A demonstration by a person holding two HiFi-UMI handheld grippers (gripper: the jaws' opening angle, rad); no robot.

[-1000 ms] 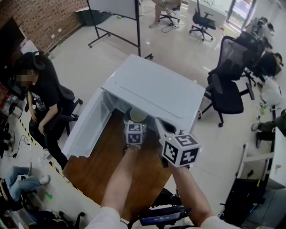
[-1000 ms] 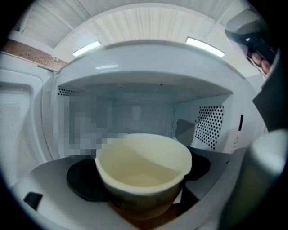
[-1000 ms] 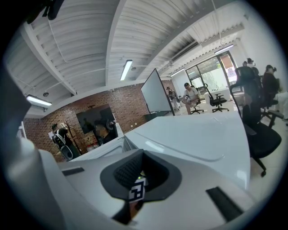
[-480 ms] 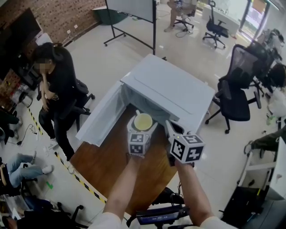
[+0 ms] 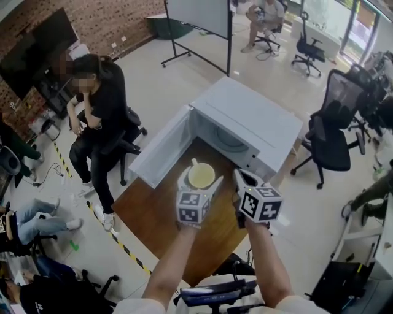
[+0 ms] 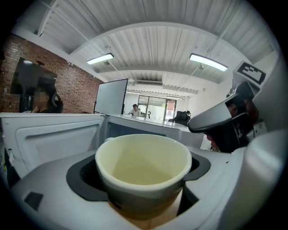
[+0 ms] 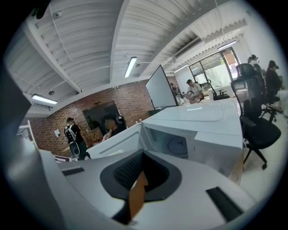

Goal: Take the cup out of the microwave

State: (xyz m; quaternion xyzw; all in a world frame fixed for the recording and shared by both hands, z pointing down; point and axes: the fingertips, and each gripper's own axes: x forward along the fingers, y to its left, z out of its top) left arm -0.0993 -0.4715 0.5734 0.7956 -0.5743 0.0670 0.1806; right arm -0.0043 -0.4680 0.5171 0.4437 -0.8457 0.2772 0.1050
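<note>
A cream cup [image 5: 201, 176] with its handle pointing toward the microwave hangs above the wooden table [image 5: 153, 221], outside the white microwave [image 5: 249, 119]. My left gripper [image 5: 201, 178] is shut on the cup. In the left gripper view the dark pads [image 6: 81, 177] press the cup [image 6: 144, 168] on both sides, and it looks empty. The microwave door [image 5: 161, 149] stands swung open to the left, and the turntable [image 5: 230, 140] shows inside. My right gripper [image 5: 241, 178] is shut on nothing, just right of the cup and in front of the microwave's control side.
A person in black sits on a chair [image 5: 98, 116] left of the table. Black office chairs [image 5: 328, 138] stand to the right and a whiteboard on a stand [image 5: 196, 12] behind the microwave. Striped tape [image 5: 123, 248] marks the floor by the table's left edge.
The cup has come out of the microwave's opening and risen over the table, still in my left gripper. My right gripper drew back a little alongside it.
</note>
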